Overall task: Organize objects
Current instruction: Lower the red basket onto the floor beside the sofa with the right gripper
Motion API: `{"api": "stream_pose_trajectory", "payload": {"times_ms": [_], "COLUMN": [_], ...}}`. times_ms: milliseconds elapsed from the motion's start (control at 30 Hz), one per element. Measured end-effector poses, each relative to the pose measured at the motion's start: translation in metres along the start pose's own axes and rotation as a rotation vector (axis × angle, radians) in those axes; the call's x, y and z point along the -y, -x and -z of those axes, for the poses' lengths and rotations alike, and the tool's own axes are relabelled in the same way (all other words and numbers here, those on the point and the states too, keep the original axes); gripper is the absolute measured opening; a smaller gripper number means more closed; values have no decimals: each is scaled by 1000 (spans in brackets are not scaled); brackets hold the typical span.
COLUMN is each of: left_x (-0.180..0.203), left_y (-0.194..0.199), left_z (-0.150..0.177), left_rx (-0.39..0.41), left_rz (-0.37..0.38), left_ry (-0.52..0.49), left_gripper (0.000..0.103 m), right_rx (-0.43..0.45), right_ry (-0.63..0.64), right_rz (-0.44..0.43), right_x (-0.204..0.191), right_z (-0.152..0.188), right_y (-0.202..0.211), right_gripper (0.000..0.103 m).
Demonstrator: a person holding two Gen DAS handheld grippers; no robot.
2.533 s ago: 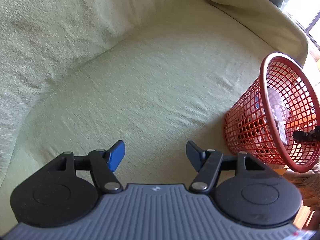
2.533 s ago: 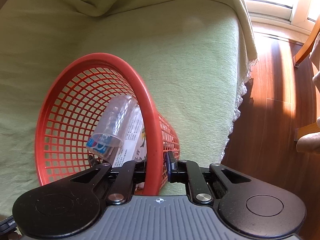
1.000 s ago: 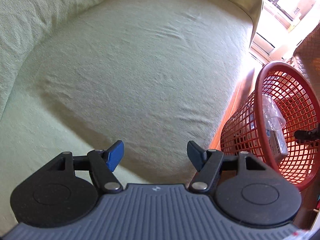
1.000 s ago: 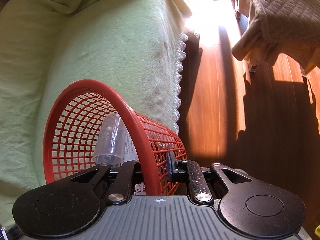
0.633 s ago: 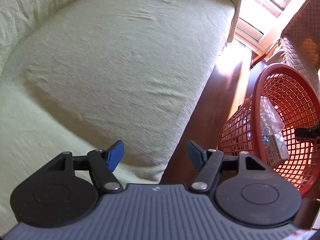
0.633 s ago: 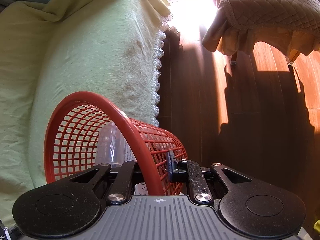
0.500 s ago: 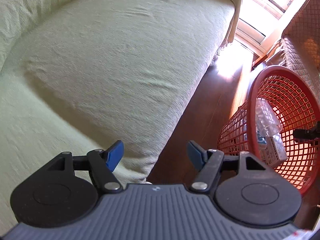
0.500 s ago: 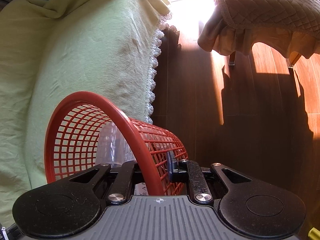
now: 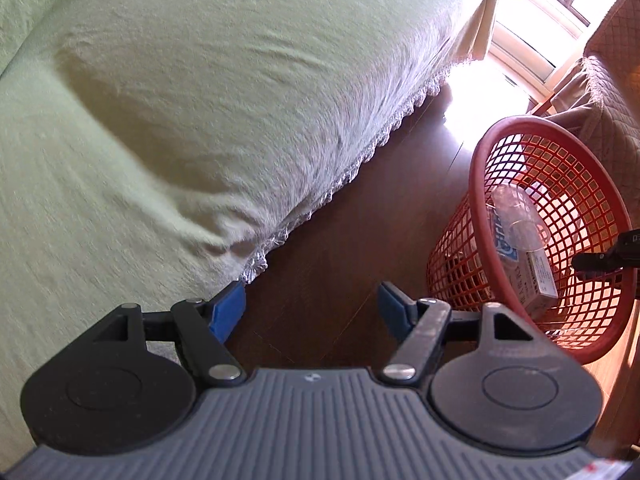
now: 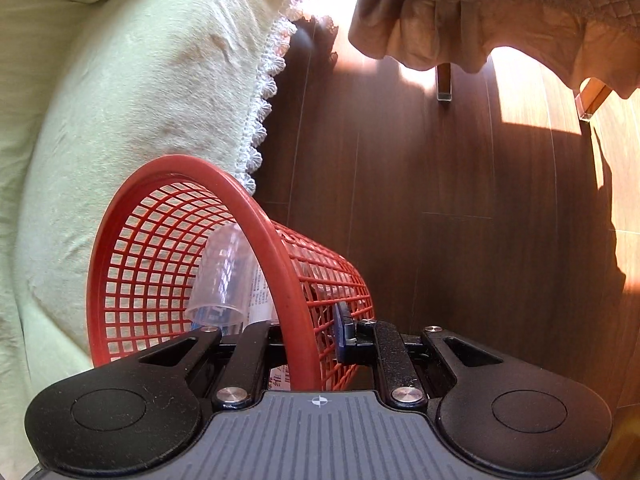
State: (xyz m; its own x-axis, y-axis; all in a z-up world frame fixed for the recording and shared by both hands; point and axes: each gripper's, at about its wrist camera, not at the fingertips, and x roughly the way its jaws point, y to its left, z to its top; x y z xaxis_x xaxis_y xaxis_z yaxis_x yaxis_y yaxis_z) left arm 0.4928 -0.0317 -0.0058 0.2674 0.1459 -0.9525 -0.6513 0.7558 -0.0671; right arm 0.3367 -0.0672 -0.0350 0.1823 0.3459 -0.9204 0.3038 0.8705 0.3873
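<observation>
My right gripper [image 10: 308, 338] is shut on the rim of a red mesh basket [image 10: 160, 256] and holds it tilted above the dark wooden floor. Inside lie a clear plastic cup [image 10: 224, 280] and a printed box [image 10: 260, 300]. In the left wrist view the basket [image 9: 560, 184] is at the right, with the cup [image 9: 516, 220] and box [image 9: 536, 280] inside, and a right gripper finger [image 9: 604, 258] reaching over its rim. My left gripper [image 9: 310, 308] is open and empty above the sofa's front edge.
A sofa under a light green cover [image 9: 200, 100] with a lace fringe [image 10: 264, 112] fills the left. Dark wooden floor [image 10: 460, 220] lies below. A brown quilted cover [image 10: 500, 4] on wooden legs [image 10: 444, 80] stands at the far right. A bright window [image 9: 548, 32] is beyond.
Both grippers have moved off the sofa toward the floor. The basket, once on the seat, now hangs over the floorboards in my right gripper. The left gripper stays open.
</observation>
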Motion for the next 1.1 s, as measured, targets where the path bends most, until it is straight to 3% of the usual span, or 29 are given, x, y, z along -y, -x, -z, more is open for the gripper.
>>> {"api": "stream_pose_trajectory", "payload": {"times_ms": [400, 667, 867, 1100], "left_x": [-4, -8, -19, -28], "left_y": [-134, -219, -242, -233], "left_z": [48, 70, 84, 88], "left_rx": [-3, 34, 26, 85], "left_rz": [-29, -43, -53, -98], "left_ry": [65, 57, 59, 97], "left_gripper": [69, 69, 69, 69], "right_rx": [0, 36, -13, 15], "right_ry": [-15, 34, 43, 109], "right_rz": [-40, -74, -92, -131], "right_x": [53, 87, 97, 96], "right_z": [13, 15, 15, 17], "right_y": [-133, -230, -269, -280], "right_gripper": [10, 10, 11, 11]}}
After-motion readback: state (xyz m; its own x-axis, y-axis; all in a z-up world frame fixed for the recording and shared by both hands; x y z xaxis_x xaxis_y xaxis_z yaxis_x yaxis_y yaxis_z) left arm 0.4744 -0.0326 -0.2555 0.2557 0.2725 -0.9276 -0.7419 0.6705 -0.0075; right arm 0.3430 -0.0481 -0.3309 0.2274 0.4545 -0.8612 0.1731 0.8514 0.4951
